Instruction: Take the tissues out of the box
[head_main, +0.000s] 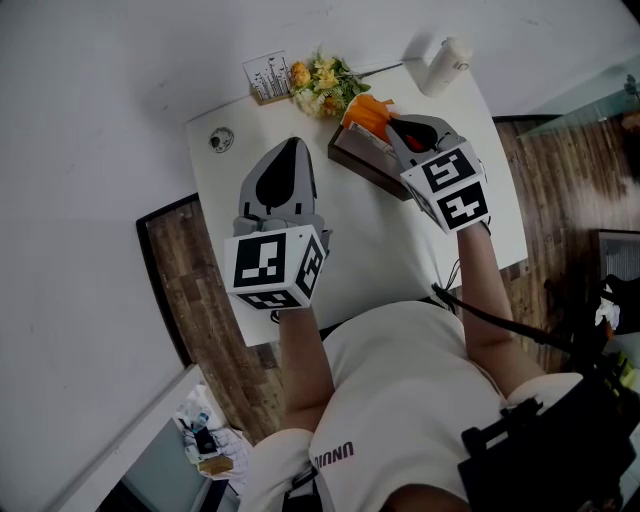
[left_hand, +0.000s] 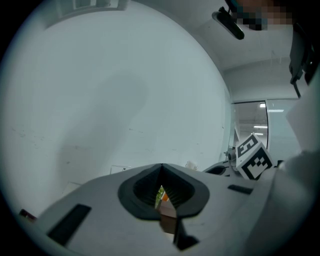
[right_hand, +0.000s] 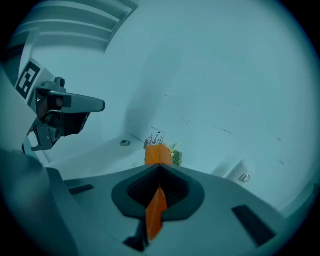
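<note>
on white table (head_main: 380, 240), 1 o'clock of its middle in head view: dark tissue box (head_main: 365, 160) w/ orange tissue (head_main: 368, 113) standing up out of its top.
right gripper (head_main: 392, 118): over the box's top end, tilted down; jaws pressed together, pinching the orange tissue.
right gripper view: tissue strip runs up btw the pads of the right gripper (right_hand: 160, 167); more of the orange tissue (right_hand: 159, 155) shows just past the tips at 12 o'clock.
left gripper (head_main: 290, 142): over bare table at 9 o'clock of the box, well apart from it; pointing near level.
left gripper view: jaws of left gripper (left_hand: 161, 166) meet at the tips, nothing pinched; bits of brown and orange show thru the gap behind the tips.
flowers (head_main: 322, 85): yellow bunch at 11 o'clock of the box, just beside it; also in right gripper view (right_hand: 176, 156).
card (head_main: 266, 76): small printed card, upright, at 9 o'clock of the flowers, near table's far edge.
white cylinder (head_main: 443, 65): at 1 o'clock of the box, far corner; what it is can't be told.
round fitting (head_main: 221, 140): in tabletop at 9 o'clock of left gripper's tips.
person: white shirt (head_main: 400, 400), both forearms reaching to 12 o'clock.
</note>
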